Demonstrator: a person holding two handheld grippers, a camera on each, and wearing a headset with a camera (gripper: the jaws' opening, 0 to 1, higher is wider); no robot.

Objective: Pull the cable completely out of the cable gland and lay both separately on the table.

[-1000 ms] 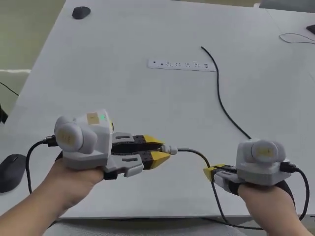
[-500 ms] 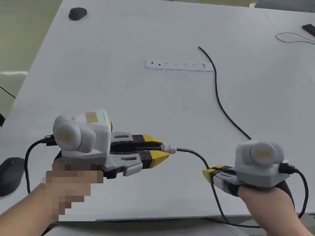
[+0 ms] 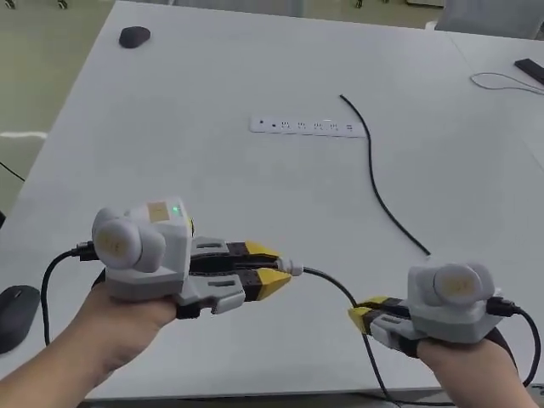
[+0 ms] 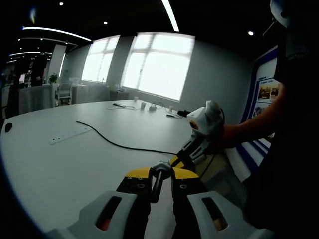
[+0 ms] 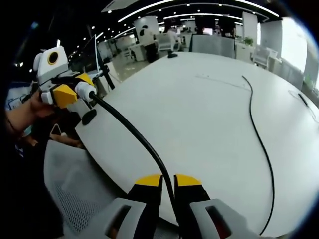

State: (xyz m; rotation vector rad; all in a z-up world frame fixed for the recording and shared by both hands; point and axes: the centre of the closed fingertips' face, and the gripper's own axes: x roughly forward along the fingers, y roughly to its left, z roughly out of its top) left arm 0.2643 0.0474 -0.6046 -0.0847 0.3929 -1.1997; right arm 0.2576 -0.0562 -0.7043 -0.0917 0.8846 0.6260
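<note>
A small grey cable gland (image 3: 293,269) sticks out from the yellow tips of my left gripper (image 3: 283,269), which is shut on it above the table's near edge. In the left gripper view the gland (image 4: 162,170) sits between the jaws of the left gripper (image 4: 161,176). A black cable (image 3: 331,283) runs out of the gland in a curve to my right gripper (image 3: 357,315), which is shut on it. In the right gripper view the cable (image 5: 133,133) passes between the jaws of the right gripper (image 5: 168,183) and leads up to the gland (image 5: 84,91).
A second black cable (image 3: 374,183) lies loose on the white table (image 3: 212,178), beside a white power strip (image 3: 308,127). One dark mouse (image 3: 134,36) sits at the far left corner and another mouse (image 3: 12,316) at the near left edge.
The head camera has tilted, so the whole picture has shifted. Both grippers keep their hold and stand about the same distance apart.
</note>
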